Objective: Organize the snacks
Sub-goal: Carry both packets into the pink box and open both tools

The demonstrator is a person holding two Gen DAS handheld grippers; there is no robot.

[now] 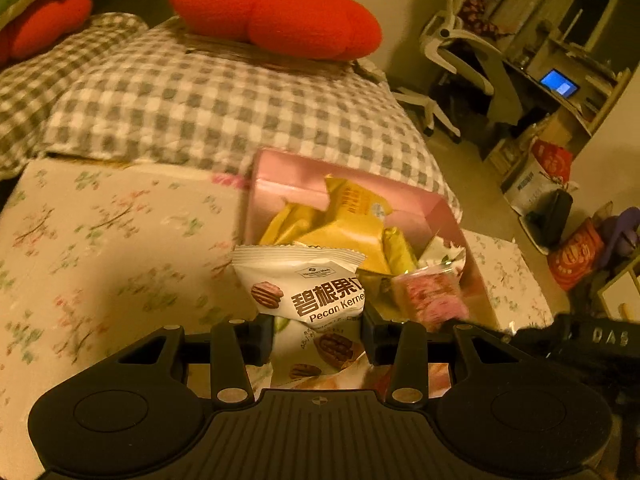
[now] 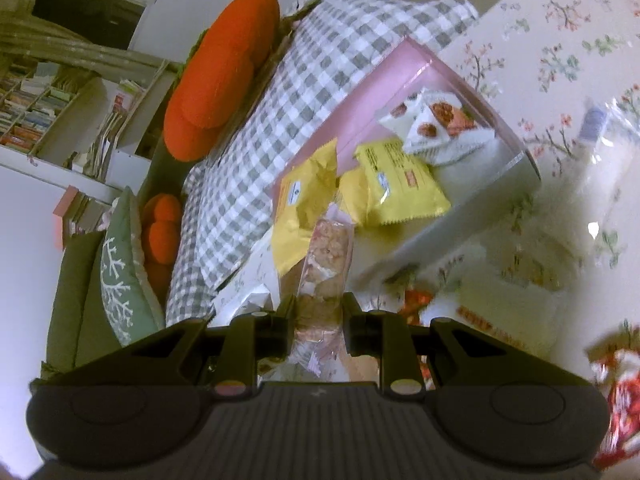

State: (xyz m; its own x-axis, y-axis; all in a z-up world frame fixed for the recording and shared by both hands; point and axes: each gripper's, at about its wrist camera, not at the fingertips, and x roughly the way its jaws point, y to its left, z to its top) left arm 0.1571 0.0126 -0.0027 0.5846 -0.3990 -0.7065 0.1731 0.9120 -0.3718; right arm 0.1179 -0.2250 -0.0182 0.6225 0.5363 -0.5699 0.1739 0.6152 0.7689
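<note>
Left gripper [image 1: 318,334]: clamped on the pecan packet [image 1: 304,290], held upright just before the pink box [image 1: 280,184] for loading.
Pink box: open on the floral sheet [image 1: 100,240], part-filled with yellow packets [image 1: 344,236].
Right gripper [image 2: 318,320]: clamped on the clear-wrapped bar [image 2: 326,256], aimed at the box.

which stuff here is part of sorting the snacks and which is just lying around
Part of the job:
pink box
pecan kernel packet, held by left gripper
pink snack bar, held by right gripper
yellow packets

Just lying about:
orange plush cushion
checked quilt
white office chair
</note>
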